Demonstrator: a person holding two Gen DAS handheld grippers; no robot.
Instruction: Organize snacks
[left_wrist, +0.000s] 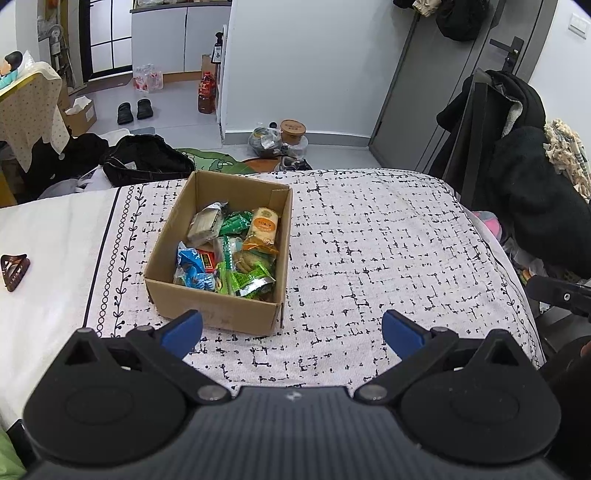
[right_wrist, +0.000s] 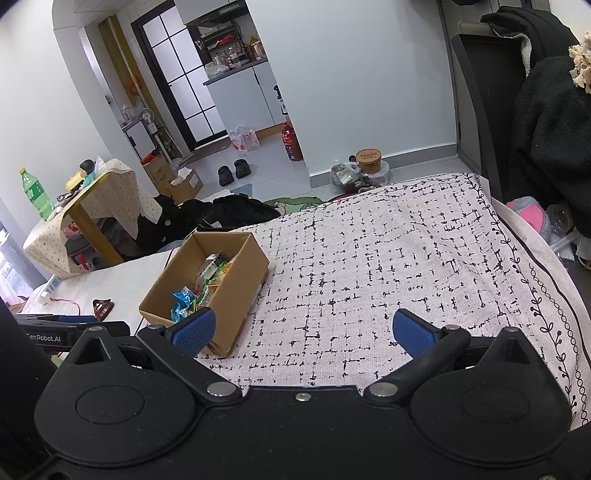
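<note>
Snack packets (left_wrist: 229, 254) lie in the box (left_wrist: 166, 258) on the cloth (left_wrist: 369, 240), hair clip (left_wrist: 14, 271) to its left.

We see white walls (right_wrist: 369, 74), a grey floor (left_wrist: 177, 107), a dark door (left_wrist: 424, 92) and a cloth-draped side table (right_wrist: 96, 192).

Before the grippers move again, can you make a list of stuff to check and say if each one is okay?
1. Left hand-held gripper open and empty: ok.
2. Right hand-held gripper open and empty: ok.
3. Cardboard box upright on the patterned cloth: ok.
4. Snacks inside the box: ok.
5. No snacks left on the cloth: ok as far as visible.
6. Hair clip clear of the box: ok.
</note>
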